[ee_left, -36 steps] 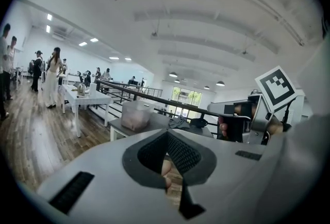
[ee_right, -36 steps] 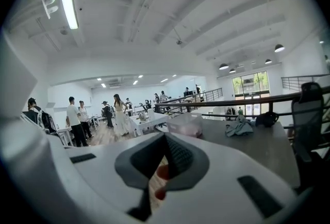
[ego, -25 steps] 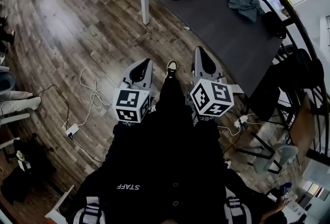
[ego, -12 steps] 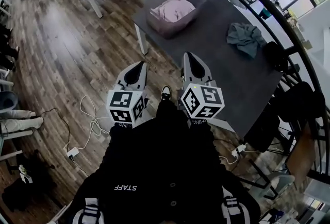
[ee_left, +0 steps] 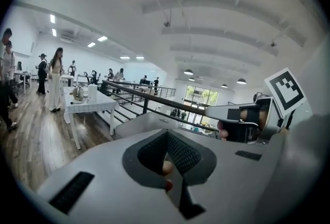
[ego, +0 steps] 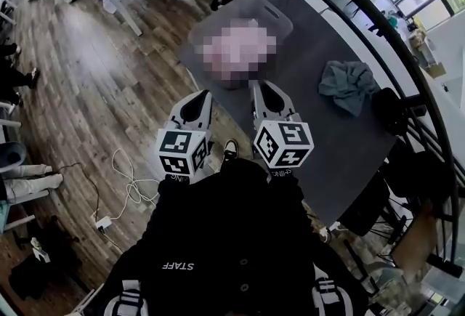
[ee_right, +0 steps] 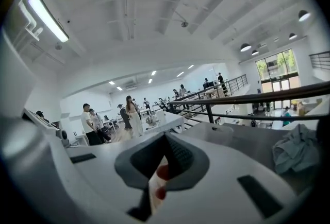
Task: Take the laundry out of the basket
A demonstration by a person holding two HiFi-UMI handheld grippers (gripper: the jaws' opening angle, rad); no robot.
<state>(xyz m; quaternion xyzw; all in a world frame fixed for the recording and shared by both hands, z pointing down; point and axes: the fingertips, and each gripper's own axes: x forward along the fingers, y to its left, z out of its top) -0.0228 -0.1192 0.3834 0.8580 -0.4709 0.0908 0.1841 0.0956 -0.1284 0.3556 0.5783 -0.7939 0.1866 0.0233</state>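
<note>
I hold both claws up in front of me at the near edge of the dark bench (ego: 320,136), side by side and a little apart. My left claw (ego: 199,99) is fully closed, its two jaws pressed together with nothing between them, and it points at the bench's left corner. My right claw (ego: 261,87) is closed the same way and empty, with its tip just short of the near wall of the laundry basket (ego: 270,6). The basket stands on the bench's left end, close to that corner, and the pink laundry (ego: 236,53) lies inside it as one heap. Further right on the bench, toward the far edge that runs along the railing (ego: 407,53), lies a crumpled grey-green cloth (ego: 349,86), well apart from the basket. From my right claw's own view the basket rises straight ahead past the closed jaws, with the cloth off to the right.
</note>
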